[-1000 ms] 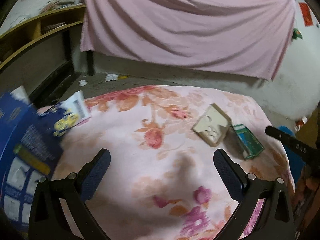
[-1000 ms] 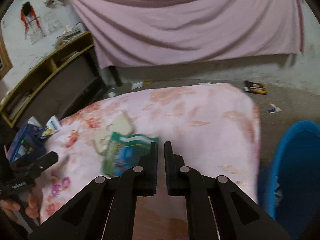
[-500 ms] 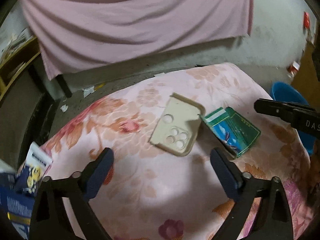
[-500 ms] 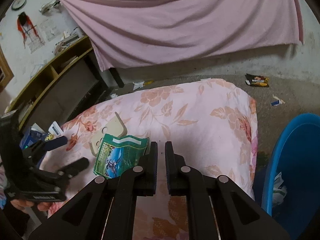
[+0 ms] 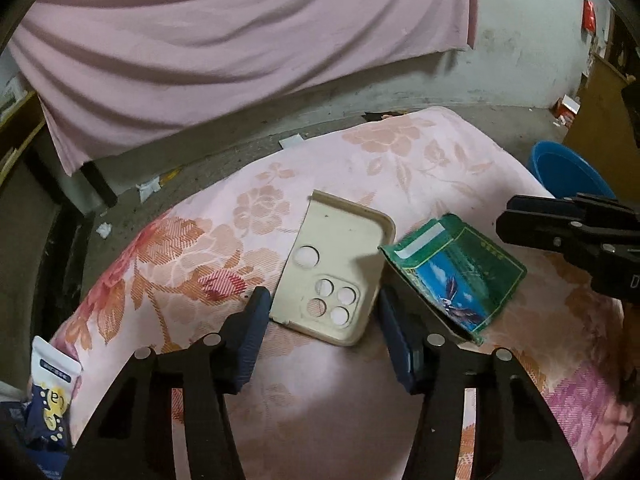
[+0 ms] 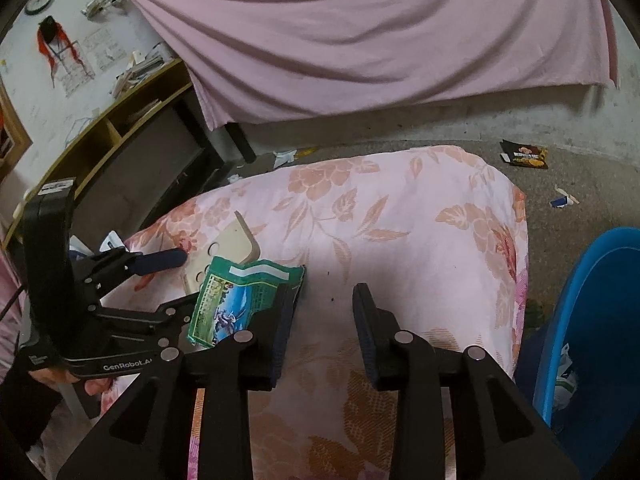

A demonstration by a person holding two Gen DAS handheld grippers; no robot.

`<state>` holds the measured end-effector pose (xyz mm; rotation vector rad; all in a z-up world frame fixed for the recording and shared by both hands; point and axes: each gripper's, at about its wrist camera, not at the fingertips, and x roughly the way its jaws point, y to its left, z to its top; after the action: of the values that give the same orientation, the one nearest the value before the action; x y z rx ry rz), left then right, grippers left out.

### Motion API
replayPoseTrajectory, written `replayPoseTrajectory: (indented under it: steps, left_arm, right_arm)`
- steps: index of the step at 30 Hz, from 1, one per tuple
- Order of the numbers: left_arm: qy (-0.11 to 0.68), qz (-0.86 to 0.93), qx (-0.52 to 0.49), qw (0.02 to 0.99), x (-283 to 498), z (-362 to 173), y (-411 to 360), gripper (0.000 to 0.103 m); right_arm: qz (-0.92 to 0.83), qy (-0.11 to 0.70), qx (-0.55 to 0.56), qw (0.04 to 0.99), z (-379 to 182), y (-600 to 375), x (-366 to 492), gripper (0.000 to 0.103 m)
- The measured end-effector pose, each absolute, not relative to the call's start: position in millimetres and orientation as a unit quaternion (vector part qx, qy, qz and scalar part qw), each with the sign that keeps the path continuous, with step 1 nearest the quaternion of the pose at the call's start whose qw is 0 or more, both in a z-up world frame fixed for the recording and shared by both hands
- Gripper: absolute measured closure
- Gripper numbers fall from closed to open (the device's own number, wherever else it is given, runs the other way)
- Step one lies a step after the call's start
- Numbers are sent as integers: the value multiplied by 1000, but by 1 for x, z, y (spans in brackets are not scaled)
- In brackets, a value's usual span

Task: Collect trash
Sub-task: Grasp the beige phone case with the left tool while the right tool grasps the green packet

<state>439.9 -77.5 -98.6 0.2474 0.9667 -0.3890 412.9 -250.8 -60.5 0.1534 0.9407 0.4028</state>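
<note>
Looking from the left wrist, the left gripper (image 5: 322,320) has its two fingers spread apart, one on each side of the near end of a cream phone case (image 5: 334,268). The case lies flat on the flowery pink blanket (image 5: 420,168), and most of it reaches out past the fingertips. I cannot tell if the finger pads touch its edges. Just outside the right finger lies a green and blue packet (image 5: 454,272), with its edge close beside the case. Past the packet, far off to the right of the jaws, the black right gripper (image 5: 560,228) pokes in, and behind it sits a blue bin (image 5: 568,172). Low down to the left of the jaws there is a white and blue snack bag (image 5: 50,388). A pink sheet (image 5: 240,48) hangs at the back. Looking from the right wrist, the right gripper (image 6: 322,328) is also open, with a wide gap between its fingers and only blanket (image 6: 400,220) in that gap. The green packet (image 6: 240,300) lies just outside the left finger, partly behind it. Farther left, the left gripper (image 6: 176,280) reaches around the phone case (image 6: 228,248). The blue bin (image 6: 592,320) stands on the floor far to the right of the jaws, with some scraps inside it. A dark wrapper (image 6: 524,154) lies on the floor beyond the blanket.
</note>
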Motion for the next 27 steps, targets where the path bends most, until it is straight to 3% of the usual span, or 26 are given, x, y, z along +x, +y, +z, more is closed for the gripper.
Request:
replayPoseTrajectory:
  steps: [7, 9, 13, 15, 16, 27]
  left_arm:
    - [463, -157, 104, 866, 426, -95, -70, 54]
    - [464, -144, 85, 870, 418, -93, -62, 54]
    - [464, -111, 42, 878, 405, -87, -38, 54]
    - [459, -99, 24, 882, 399, -83, -27, 54]
    - [456, -93, 18, 885, 396, -80, -21, 54]
    - [443, -76, -32, 893, 384, -62, 1, 54]
  right_arm:
    - [192, 450, 77, 869, -61, -252, 413, 71]
    - [197, 450, 79, 868, -61, -251, 413, 60]
    - [212, 448, 75, 866, -60, -242, 411, 50]
    - [218, 448, 69, 865, -59, -236, 410, 32]
    - [222, 447, 69, 864, -59, -234, 410, 29]
    - [248, 471, 7, 846, -70, -188, 414, 19]
